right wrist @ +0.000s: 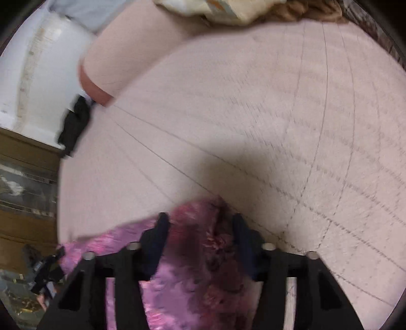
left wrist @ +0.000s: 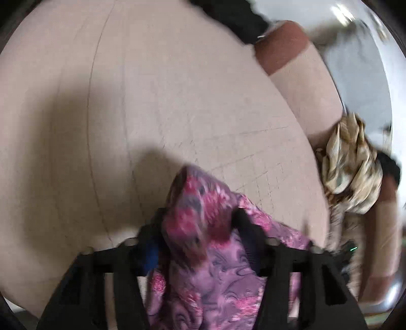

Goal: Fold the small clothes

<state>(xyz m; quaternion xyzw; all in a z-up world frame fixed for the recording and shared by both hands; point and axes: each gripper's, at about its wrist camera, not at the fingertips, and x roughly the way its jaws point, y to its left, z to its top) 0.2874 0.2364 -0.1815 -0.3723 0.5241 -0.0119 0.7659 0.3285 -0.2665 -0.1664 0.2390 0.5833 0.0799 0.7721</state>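
A pink and purple floral cloth (left wrist: 203, 228) is bunched between the black fingers of my left gripper (left wrist: 200, 218), which is shut on it above the beige checked bed surface (left wrist: 127, 101). In the right wrist view the same cloth (right wrist: 198, 241) is pinched in my right gripper (right wrist: 200, 220), also shut on it. The cloth hangs down below both grippers. Both views are blurred.
A crumpled beige and brown patterned cloth (left wrist: 352, 167) lies at the bed's right edge, by a beige bolster (left wrist: 304, 76). More cream and tan clothes (right wrist: 228, 10) lie at the far edge. A dark garment (right wrist: 76, 121) sits by the bolster end (right wrist: 106, 68).
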